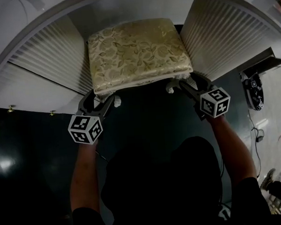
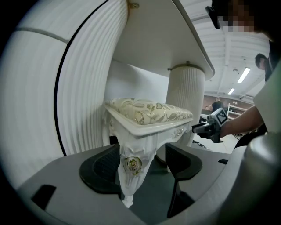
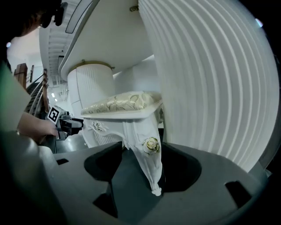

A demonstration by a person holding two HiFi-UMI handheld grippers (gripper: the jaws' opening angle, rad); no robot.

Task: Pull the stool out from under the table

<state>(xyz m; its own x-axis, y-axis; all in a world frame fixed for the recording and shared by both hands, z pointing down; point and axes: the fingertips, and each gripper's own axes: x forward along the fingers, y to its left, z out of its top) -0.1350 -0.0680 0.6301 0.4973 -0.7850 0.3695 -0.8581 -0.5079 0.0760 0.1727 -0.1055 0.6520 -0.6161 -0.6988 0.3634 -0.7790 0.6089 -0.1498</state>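
1. The stool [image 1: 139,50], with its gold leaf-patterned cushion and carved white frame, sits in the table's knee gap. Its near edge faces me.
2. The stool's near left leg [image 2: 131,171], marked by a gold-edged rose, stands between the spread jaws of my left gripper [image 1: 100,98]. It is closer to the left pad, with a clear gap on the other side.
3. The near right leg [image 3: 150,162] stands between the spread jaws of my right gripper [image 1: 184,83]. It is close to the right pad, and I cannot see either pad pressing it.
4. A fluted pedestal rises on each side of the seat, the left pedestal [image 1: 56,48] and the right pedestal [image 1: 226,33], both close beside it.
5. The white table top [image 1: 30,88] curves above the stool.
6. The dark floor [image 1: 145,119] lies below my forearms.
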